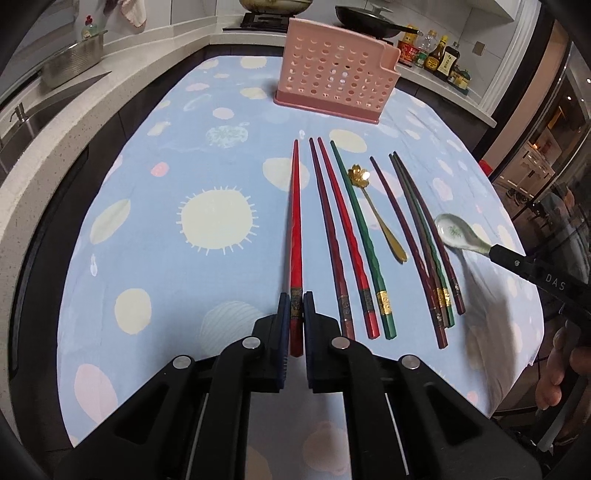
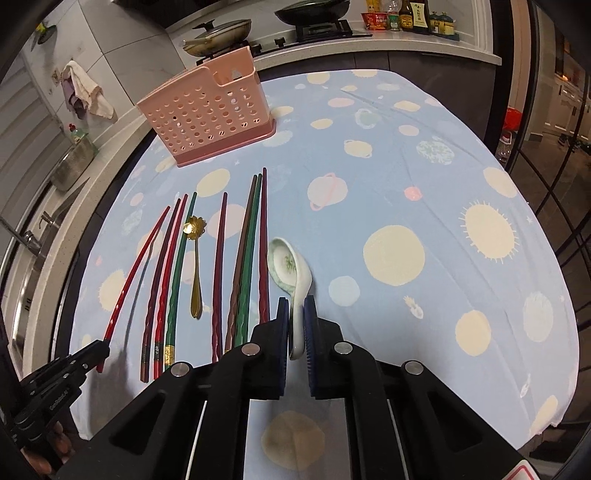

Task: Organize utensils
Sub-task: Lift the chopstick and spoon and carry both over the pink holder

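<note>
My left gripper (image 1: 294, 301) is shut on the thick end of a red chopstick (image 1: 295, 221), which points away toward a pink perforated utensil holder (image 1: 334, 74); the same chopstick shows in the right wrist view (image 2: 136, 269). My right gripper (image 2: 296, 306) is shut on the handle of a white ceramic spoon (image 2: 291, 269), also in the left wrist view (image 1: 458, 232). Several red, green and dark chopsticks (image 1: 343, 236) and a gold flower-tipped spoon (image 1: 373, 206) lie in a row between the grippers. The holder (image 2: 207, 110) stands upright at the far side.
A blue cloth with pale dots (image 1: 184, 166) covers the table. A sink and steel colander (image 1: 74, 59) are at the left, a stove with pans (image 2: 314, 14) and sauce bottles (image 1: 436, 51) behind the holder.
</note>
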`<state>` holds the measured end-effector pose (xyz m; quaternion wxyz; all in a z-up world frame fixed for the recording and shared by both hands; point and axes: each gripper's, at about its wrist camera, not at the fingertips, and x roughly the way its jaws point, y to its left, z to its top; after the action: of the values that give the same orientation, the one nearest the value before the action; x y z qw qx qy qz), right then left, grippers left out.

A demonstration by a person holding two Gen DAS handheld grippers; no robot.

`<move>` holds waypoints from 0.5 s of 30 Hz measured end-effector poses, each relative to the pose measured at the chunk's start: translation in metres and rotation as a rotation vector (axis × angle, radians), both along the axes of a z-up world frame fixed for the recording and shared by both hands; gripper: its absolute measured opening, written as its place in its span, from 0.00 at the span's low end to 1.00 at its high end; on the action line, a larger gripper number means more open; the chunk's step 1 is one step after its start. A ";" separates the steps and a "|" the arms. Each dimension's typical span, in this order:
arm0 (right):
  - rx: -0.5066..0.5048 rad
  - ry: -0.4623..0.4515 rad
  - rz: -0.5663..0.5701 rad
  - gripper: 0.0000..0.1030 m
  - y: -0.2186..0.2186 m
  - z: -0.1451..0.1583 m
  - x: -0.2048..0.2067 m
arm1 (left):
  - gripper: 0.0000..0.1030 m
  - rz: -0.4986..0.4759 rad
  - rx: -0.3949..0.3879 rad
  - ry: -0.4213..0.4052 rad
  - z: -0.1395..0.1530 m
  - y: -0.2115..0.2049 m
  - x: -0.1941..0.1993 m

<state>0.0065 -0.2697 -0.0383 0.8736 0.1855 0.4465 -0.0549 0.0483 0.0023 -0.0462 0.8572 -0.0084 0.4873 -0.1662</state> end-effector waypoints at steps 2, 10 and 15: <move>-0.001 -0.017 -0.006 0.07 -0.002 0.008 -0.002 | 0.07 0.008 -0.014 -0.031 0.014 0.003 0.001; -0.009 -0.080 -0.006 0.07 -0.004 0.033 0.000 | 0.07 0.039 -0.071 -0.150 0.070 0.012 0.016; -0.012 -0.118 -0.001 0.07 -0.006 0.048 0.007 | 0.07 0.051 -0.080 -0.226 0.100 0.012 0.031</move>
<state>0.0132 -0.2753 0.0097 0.8995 0.1834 0.3937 -0.0471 0.0793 0.0139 0.0538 0.9097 -0.0361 0.3801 -0.1633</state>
